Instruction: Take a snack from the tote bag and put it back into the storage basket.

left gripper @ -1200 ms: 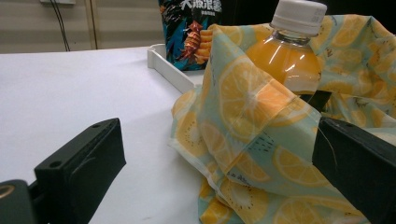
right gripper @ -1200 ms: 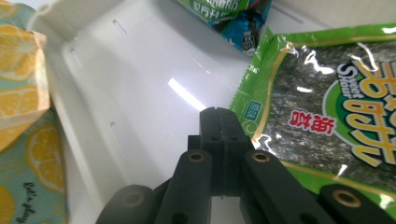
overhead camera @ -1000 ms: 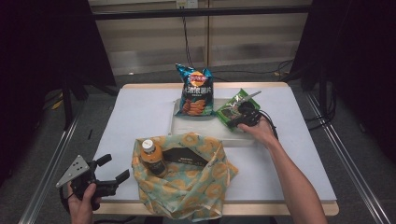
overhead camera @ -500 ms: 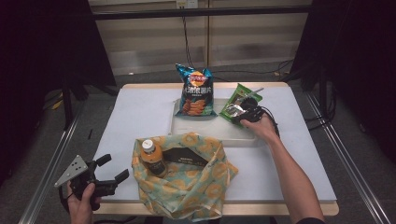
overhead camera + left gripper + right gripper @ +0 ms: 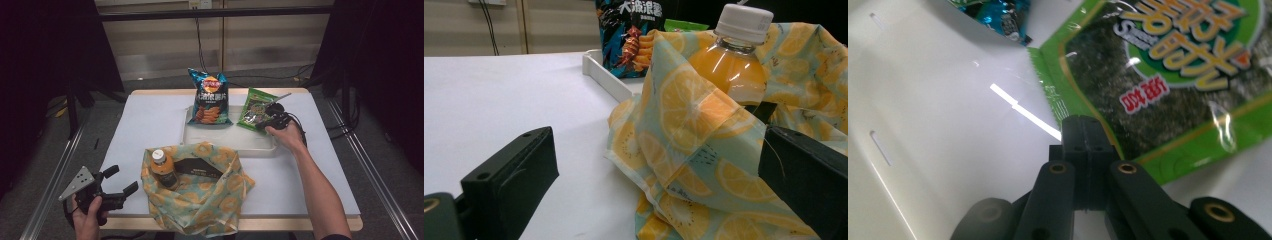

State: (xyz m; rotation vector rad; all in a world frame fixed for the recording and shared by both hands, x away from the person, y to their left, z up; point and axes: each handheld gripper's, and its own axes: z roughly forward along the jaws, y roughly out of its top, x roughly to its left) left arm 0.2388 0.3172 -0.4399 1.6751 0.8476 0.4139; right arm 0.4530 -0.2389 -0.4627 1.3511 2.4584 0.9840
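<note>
Green seaweed packet [image 5: 1168,80], upper right of the frame, is pinched at its edge by the clenched right gripper [image 5: 1087,131]; the left gripper [image 5: 649,175] gapes released.

Your orange-print bag [image 5: 200,195] swallows the juice bottle [image 5: 162,167] below its shoulder, and the green packet [image 5: 1168,75] runs off the right gripper view's top edge.

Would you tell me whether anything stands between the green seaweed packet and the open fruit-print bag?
Only the near wall of the white tray lies between the green seaweed packet, pinched at its edge by the right gripper, and the fruit-print bag.
</note>
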